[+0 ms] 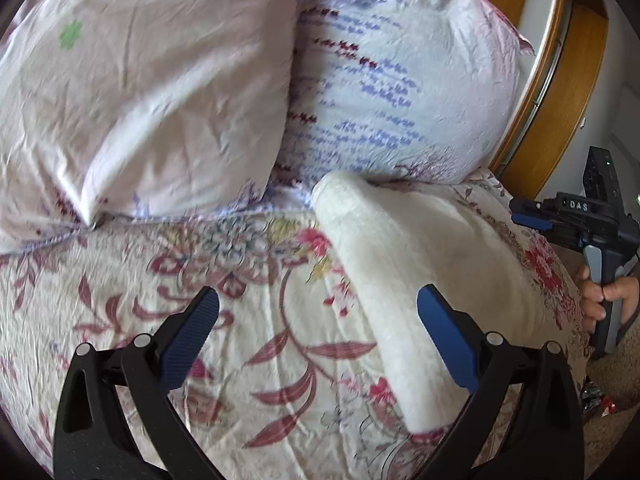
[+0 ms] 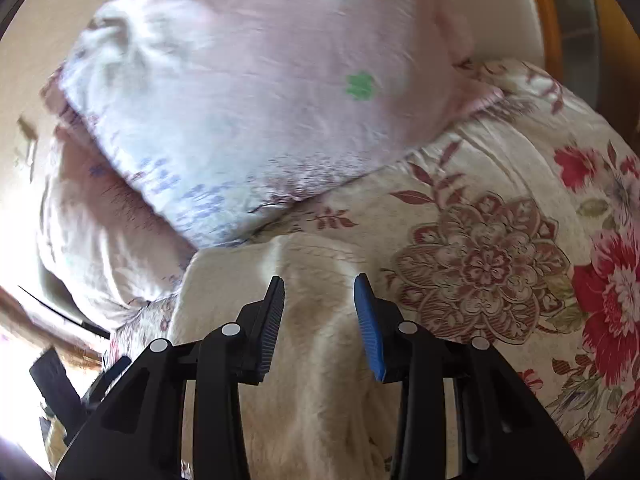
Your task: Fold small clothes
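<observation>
- On the bed's left side, a pale pink pillow [image 1: 132, 92] with a small green flower print leans against the headboard end.
- Just right of it, a white pillow [image 1: 400, 92] with purple and maroon dashes sits close up, touching the pink one.
- Down front, the left gripper [image 1: 318, 328] hangs over the floral bedspread [image 1: 180, 280] with its jaws spread wide, nothing between them.
- Moving right, the cream fleece garment [image 1: 404, 264] lies flat on the bedspread in a long folded strip, its far end touching the white pillow.
- Over it in the right wrist view, the right gripper [image 2: 319, 316] is partly parted, jaws clear of the cream cloth below, pinching nothing.
- Far right, a hand [image 1: 608, 296] grips that tool's handle, beside the wooden bed frame [image 1: 560, 112].
</observation>
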### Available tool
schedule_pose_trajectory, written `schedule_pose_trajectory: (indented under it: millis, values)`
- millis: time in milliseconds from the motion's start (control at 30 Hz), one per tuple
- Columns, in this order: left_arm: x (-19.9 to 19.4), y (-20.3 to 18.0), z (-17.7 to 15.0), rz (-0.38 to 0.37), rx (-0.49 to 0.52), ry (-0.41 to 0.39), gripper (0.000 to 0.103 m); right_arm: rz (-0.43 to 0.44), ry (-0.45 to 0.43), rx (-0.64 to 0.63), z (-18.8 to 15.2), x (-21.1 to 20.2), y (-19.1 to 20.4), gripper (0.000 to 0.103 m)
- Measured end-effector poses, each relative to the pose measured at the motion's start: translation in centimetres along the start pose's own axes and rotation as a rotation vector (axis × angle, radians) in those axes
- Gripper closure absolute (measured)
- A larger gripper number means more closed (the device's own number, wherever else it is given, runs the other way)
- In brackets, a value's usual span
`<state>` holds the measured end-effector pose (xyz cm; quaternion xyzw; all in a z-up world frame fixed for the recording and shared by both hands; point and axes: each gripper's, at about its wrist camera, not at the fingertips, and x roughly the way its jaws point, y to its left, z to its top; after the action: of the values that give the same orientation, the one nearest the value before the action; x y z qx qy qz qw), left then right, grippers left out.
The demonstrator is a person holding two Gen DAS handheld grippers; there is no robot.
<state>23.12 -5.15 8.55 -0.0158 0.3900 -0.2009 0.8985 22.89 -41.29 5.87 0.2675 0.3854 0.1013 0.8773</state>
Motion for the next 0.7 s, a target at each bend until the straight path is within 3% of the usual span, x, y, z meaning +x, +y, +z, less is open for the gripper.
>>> schedule_pose_trajectory:
  millis: [167, 267, 367, 433, 500, 600, 700]
  values:
    - [2.3, -5.7, 3.2, 0.012, 0.168, -0.062, 0.004, -0.016, 0.026, -0.171, -2.7, 0.2, 3.2, 0.065]
    - [4.5, -8.0, 3.3, 0.039, 0.251, -0.026, 0.004, -0.023, 0.057, -0.180, -3.9, 1.4, 3.5, 0.065]
    - [7.1, -8.7, 2.3, 0.070, 0.286, 0.065, 0.004, -0.070, 0.086, -0.211, -4.9, 2.2, 3.5, 0.065]
    - [8.8, -8.3, 1.3, 0.080, 0.271, 0.140, 0.004, -0.102, 0.125, -0.197, -5.6, 3.2, 2.6, 0.065]
    - [9.9, -7.4, 0.6, 0.045, 0.197, 0.194, 0.004, -0.077, 0.114, -0.158, -6.1, 3.5, 1.4, 0.064]
    - [10.8, -5.8, 0.5, -0.011, 0.070, 0.248, 0.003, -0.060, 0.102, -0.127, -6.3, 3.5, 1.0, 0.064]
    - [11.3, -5.2, 0.3, -0.037, 0.043, 0.277, 0.003, -0.041, 0.094, -0.104, -6.3, 3.6, 0.6, 0.064]
